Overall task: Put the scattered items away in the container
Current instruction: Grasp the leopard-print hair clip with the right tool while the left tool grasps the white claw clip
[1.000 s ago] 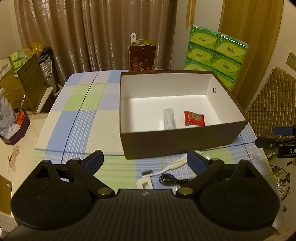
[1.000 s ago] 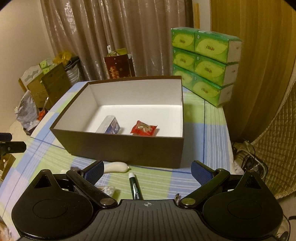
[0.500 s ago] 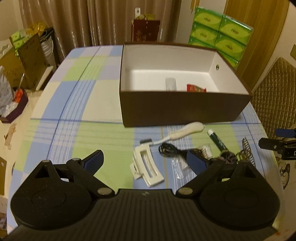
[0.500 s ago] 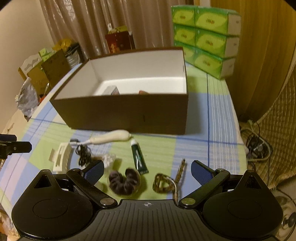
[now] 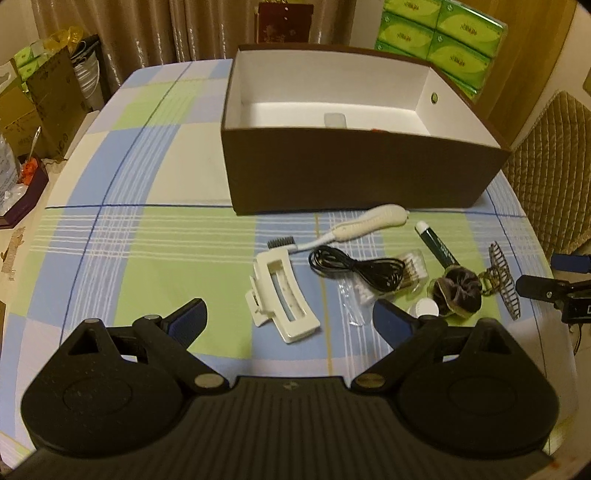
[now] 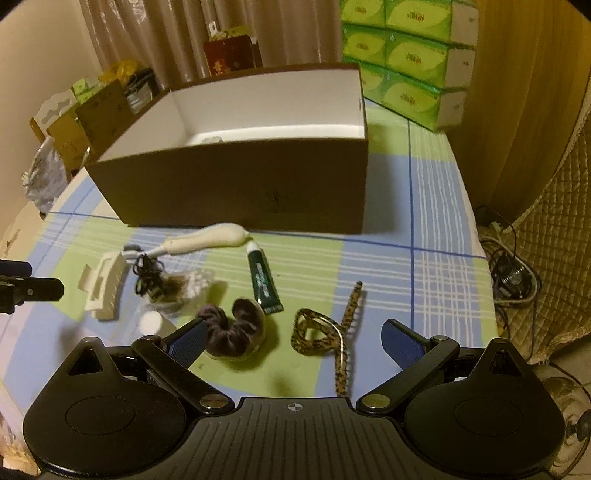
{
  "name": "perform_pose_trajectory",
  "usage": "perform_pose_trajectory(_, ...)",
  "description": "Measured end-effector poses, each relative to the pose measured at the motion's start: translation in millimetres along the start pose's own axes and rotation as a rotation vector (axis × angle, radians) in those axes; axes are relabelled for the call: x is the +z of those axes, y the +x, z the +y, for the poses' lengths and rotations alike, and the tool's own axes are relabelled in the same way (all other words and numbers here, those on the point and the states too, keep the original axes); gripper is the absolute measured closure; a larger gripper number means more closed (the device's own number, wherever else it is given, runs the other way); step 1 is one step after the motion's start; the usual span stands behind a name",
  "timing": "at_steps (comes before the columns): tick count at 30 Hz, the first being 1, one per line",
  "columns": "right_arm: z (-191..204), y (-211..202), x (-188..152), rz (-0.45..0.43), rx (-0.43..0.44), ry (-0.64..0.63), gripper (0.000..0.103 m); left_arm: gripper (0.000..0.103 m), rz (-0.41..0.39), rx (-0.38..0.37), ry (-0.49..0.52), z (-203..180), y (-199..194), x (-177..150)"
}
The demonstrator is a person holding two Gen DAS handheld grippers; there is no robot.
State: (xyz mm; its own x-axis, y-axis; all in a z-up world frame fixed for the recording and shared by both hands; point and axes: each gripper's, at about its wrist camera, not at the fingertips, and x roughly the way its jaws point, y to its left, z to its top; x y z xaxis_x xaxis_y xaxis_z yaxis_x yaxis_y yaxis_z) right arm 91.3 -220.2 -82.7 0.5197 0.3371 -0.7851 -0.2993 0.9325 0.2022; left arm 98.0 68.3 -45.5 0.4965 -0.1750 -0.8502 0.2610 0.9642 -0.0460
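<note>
A brown box [image 5: 354, 177] [image 6: 236, 192] with a white inside stands on the checked tablecloth; a small pale item [image 5: 335, 120] lies in it. In front of it lie a cream hair clip [image 5: 282, 295] [image 6: 103, 288], a cream brush [image 5: 365, 223] [image 6: 207, 238], a black cable [image 5: 354, 267], a cotton-swab pack [image 5: 410, 273], a green tube [image 5: 437, 245] [image 6: 264, 282], a dark scrunchie [image 5: 458, 291] [image 6: 234, 326] and a leopard-print clip [image 5: 502, 280] [image 6: 328, 328]. My left gripper [image 5: 288, 321] is open, just short of the cream clip. My right gripper [image 6: 291, 338] is open over the leopard clip.
Green tissue packs [image 6: 406, 55] [image 5: 439, 33] are stacked at the table's far right corner. A red bag [image 5: 284, 22] stands behind the box. Cardboard boxes and bags [image 5: 37, 99] crowd the floor to the left; a quilted chair [image 5: 550, 177] is at right.
Both grippers have pulled back from the box and tilted down, so the scattered items in front of it have come into view. Both stayed open.
</note>
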Motion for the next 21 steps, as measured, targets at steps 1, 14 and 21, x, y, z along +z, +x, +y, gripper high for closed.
perform_pose_trajectory(1, -1.4, 1.7, -1.2, 0.001, -0.004, 0.004, 0.005, 0.008, 0.002, -0.002, 0.003, -0.8, 2.2, -0.8)
perform_pose_trajectory(14, -19.1, 30.8, -10.4, 0.029, -0.024, 0.045, 0.022, 0.009, 0.039, -0.011, 0.013, -1.4, 26.5, -0.7)
perform_pose_trajectory(21, -26.1, 44.1, -8.1, 0.041, -0.021, 0.048, 0.042, 0.009, 0.051, -0.018, 0.018, -0.7, 34.4, 2.3)
